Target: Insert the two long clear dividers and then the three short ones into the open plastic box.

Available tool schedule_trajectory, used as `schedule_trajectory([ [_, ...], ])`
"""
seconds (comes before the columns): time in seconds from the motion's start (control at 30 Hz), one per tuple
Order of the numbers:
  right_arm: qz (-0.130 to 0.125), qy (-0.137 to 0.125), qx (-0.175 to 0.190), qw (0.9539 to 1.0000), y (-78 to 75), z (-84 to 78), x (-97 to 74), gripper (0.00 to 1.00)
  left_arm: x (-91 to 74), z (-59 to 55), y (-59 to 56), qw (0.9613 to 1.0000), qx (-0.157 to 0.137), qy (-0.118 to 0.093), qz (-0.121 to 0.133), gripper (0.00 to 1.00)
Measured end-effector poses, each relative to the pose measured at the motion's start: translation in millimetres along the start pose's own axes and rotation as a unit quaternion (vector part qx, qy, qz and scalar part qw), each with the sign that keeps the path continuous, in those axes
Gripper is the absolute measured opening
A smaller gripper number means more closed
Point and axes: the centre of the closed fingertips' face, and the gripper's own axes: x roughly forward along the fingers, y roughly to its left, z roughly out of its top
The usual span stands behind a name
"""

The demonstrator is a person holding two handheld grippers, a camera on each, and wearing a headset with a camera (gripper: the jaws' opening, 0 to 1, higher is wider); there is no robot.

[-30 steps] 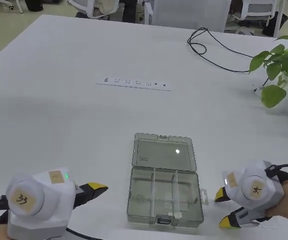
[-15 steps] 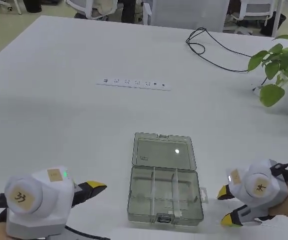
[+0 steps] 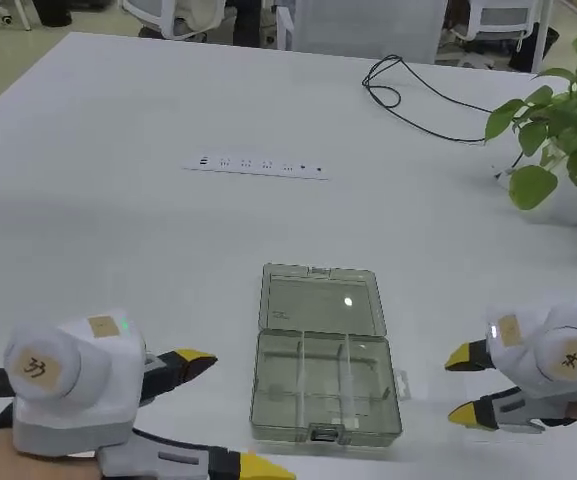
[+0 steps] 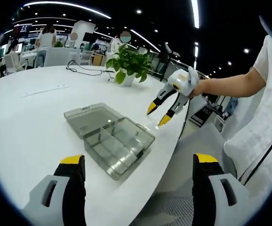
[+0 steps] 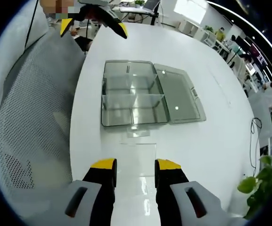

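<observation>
The clear plastic box [image 3: 323, 385] lies open near the table's front edge, its lid [image 3: 320, 300] flat behind it. Clear dividers stand inside it, two long ones with short cross pieces [image 5: 132, 94]. A loose clear divider [image 5: 139, 153] lies flat on the table between the box and my right gripper [image 5: 135, 164], which is open and holds nothing. In the head view the right gripper [image 3: 463, 385] hovers right of the box. My left gripper [image 3: 228, 412] is left of the box, jaws wide apart and empty; its own view looks across the box [image 4: 119, 141].
A white power strip [image 3: 258, 165] lies mid-table. A black cable [image 3: 408, 95] loops at the far right, and a potted plant [image 3: 558, 140] stands at the right edge. Chairs line the far side. The table's front edge runs just below the box.
The right gripper has drawn back to the right, away from the box. The left gripper's lower finger has come into sight. The box has stayed put; the camera shifted slightly.
</observation>
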Motion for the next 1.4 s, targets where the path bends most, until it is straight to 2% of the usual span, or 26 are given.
schedule_trajectory([
  [0.13, -0.015, -0.018, -0.006, 0.9997, 0.6, 20.0, -12.0, 0.33, 1.5, 12.5, -0.5, 0.9998, -0.016, -0.012, 0.002, 0.93],
  [0.27, -0.025, -0.032, -0.013, 0.9991, 3.7, 40.4, -20.9, 0.33, 4.2, 26.6, -2.3, 0.9979, -0.058, -0.029, -0.004, 0.87],
  [0.5, -0.039, -0.058, -0.031, 0.9971, 10.2, 78.7, -33.5, 0.33, 13.6, 43.9, -16.0, 0.9944, -0.093, -0.043, -0.025, 0.8],
  [0.63, -0.043, -0.066, -0.042, 0.996, 14.2, 95.4, -38.3, 0.33, 19.9, 51.4, -22.4, 0.9895, -0.129, -0.053, -0.04, 0.71],
  [0.73, -0.048, -0.072, -0.051, 0.995, 16.4, 107.9, -42.7, 0.33, 25.3, 57.5, -26.5, 0.9831, -0.165, -0.061, -0.05, 0.64],
  [0.8, -0.05, -0.076, -0.052, 0.9945, 17.4, 113.9, -45.0, 0.33, 28.6, 59.9, -29.2, 0.9795, -0.182, -0.064, -0.057, 0.61],
  [1.03, -0.054, -0.09, -0.062, 0.9925, 22.1, 135.7, -51.9, 0.33, 38.7, 60.7, -39.3, 0.9751, -0.201, -0.058, -0.073, 0.5],
  [1.17, -0.054, -0.096, -0.068, 0.9916, 25.5, 146.1, -53.3, 0.33, 42.4, 62.4, -41.8, 0.9711, -0.216, -0.062, -0.081, 0.42],
  [1.4, -0.054, -0.093, -0.084, 0.9906, 28.4, 153.3, -52.8, 0.33, 46.7, 61.4, -46.0, 0.9689, -0.224, -0.056, -0.089, 0.31],
])
